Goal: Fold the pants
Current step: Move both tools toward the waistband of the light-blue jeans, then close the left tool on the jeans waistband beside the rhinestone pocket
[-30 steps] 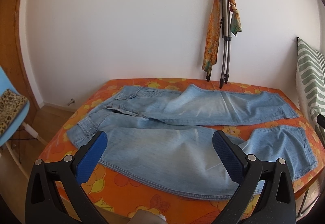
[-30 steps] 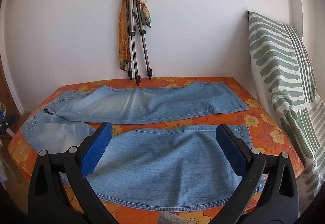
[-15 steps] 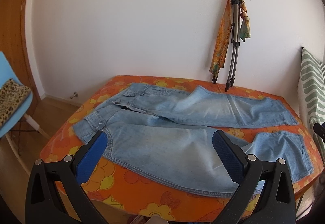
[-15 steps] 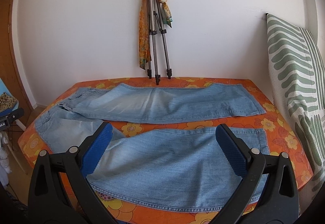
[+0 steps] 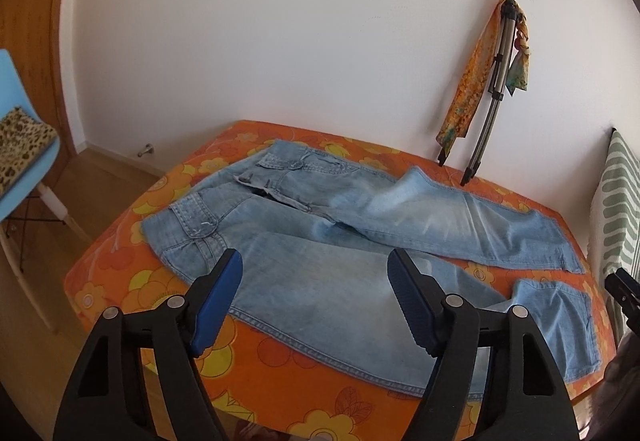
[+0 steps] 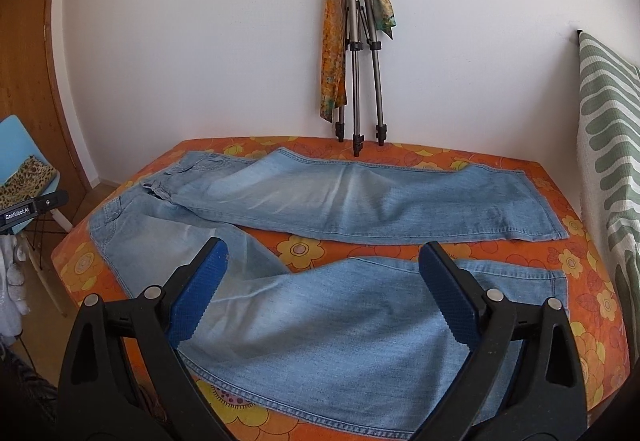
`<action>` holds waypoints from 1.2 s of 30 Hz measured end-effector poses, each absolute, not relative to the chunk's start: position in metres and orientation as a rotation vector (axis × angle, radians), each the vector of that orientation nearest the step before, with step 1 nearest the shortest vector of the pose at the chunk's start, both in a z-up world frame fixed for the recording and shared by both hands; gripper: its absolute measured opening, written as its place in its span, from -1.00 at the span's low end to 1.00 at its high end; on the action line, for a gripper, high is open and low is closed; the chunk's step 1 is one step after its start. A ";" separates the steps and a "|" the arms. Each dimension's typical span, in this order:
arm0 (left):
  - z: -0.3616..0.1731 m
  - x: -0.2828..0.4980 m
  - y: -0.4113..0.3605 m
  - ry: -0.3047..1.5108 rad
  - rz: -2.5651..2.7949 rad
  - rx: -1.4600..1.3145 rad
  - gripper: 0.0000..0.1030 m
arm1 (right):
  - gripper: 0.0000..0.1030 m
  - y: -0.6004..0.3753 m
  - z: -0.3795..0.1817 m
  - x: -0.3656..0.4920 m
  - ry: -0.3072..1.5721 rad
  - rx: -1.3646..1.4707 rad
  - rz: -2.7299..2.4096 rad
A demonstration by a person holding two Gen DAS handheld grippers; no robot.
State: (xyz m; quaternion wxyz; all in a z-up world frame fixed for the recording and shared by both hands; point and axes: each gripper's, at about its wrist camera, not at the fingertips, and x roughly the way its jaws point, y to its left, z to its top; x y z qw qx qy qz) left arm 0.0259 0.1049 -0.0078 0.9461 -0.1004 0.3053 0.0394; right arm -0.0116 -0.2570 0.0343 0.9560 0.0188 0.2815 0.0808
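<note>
Pants [image 5: 360, 241]: one pair, light blue denim, unfolded, lying flat on the bed ahead of and below both grippers. Waistband lies ahead and to the left of the left gripper; the two legs spread apart and run away to its right. The far leg [image 6: 380, 197] lies straight, ahead of the right gripper; the near leg [image 6: 340, 321] passes directly beneath the right gripper, hem off to its right.

Left gripper [image 5: 316, 297]: black frame, blue ribbed pads. Its jaws have just been closing in part yet stand apart, with nothing pinched between them; it hangs above the near leg close to the waistband, not touching the cloth.

Right gripper [image 6: 324, 293]: same make, jaws spread wide, released, above the near leg with no cloth caught. A black part at the right edge of the left view is probably this tool.

Bed cover [image 5: 280, 369]: orange with yellow flower print, under the pants, showing on all sides of them.

Tripod [image 6: 358, 41]: folded, leaning on the white wall beyond the far leg, feet on the bed cover. Scarf [image 6: 334, 53]: orange patterned, draped from the tripod head.

Pillow [image 6: 608, 145]: white with green stripes, upright, to the right of the right gripper.

Chair [image 5: 16, 145]: blue, far left of the left gripper, with a leopard-print item [image 5: 20, 145] on the seat.
</note>
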 end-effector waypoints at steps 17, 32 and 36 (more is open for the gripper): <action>0.014 0.136 0.133 0.683 0.062 -0.155 0.27 | 0.91 -0.266 0.080 0.100 0.582 -0.046 0.216; -0.003 0.268 0.150 0.766 0.068 -0.085 0.26 | 0.91 -0.241 0.068 0.249 0.648 -0.201 0.280; -0.012 0.296 0.156 0.787 0.077 -0.076 0.26 | 0.91 -0.233 0.050 0.288 0.687 -0.216 0.285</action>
